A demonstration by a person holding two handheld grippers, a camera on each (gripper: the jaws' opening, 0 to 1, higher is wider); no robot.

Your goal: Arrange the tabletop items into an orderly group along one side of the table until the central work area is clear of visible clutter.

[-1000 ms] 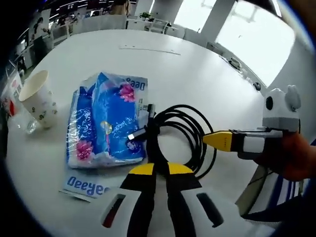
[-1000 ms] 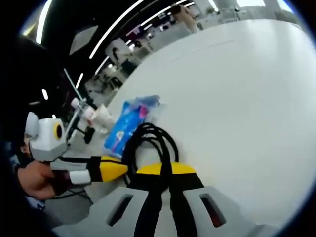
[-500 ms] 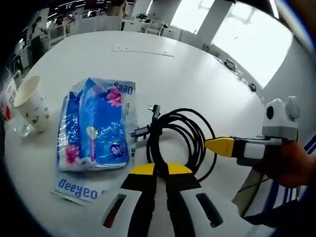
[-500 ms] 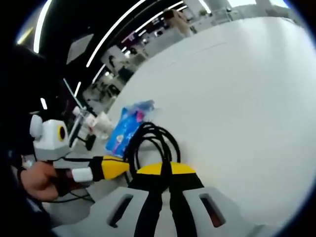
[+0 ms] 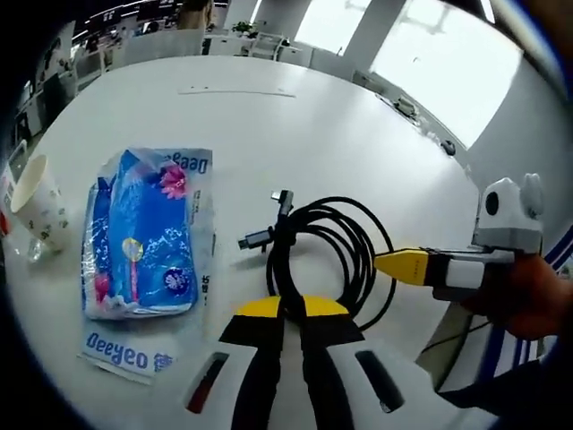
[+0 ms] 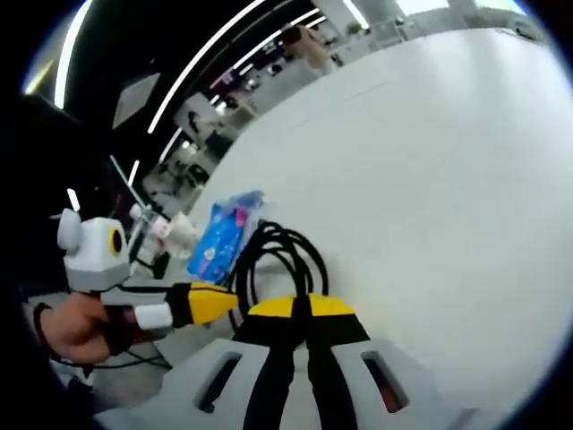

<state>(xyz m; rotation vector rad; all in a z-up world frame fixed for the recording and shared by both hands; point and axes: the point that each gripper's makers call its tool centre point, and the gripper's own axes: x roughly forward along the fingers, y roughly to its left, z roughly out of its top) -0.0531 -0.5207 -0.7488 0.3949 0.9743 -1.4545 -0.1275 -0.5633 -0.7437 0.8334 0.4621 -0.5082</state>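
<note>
A coiled black cable (image 5: 318, 255) lies on the white table (image 5: 269, 134) right in front of me. My left gripper (image 5: 291, 307) is shut on the coil's near edge, yellow tips pressed together. My right gripper (image 5: 403, 265) comes in from the right, shut on the coil's right side. In the right gripper view the cable (image 6: 277, 255) runs into my right gripper (image 6: 300, 307), with the left gripper (image 6: 210, 302) beside it. A blue tissue pack (image 5: 143, 237) lies flat to the left, a gap between it and the cable's plugs. Further left stands a paper cup (image 5: 36, 206).
A person's hand (image 5: 528, 296) holds the right gripper near the table's right edge. The tissue pack (image 6: 224, 237) and the cup (image 6: 183, 235) sit along the left side, with small bottles beyond. Bare tabletop stretches far ahead to office desks.
Both grippers have drawn the cable to the right, away from the tissue pack. Its plugs lay over the pack's edge before and now lie apart from it. Pack and cup stayed put.
</note>
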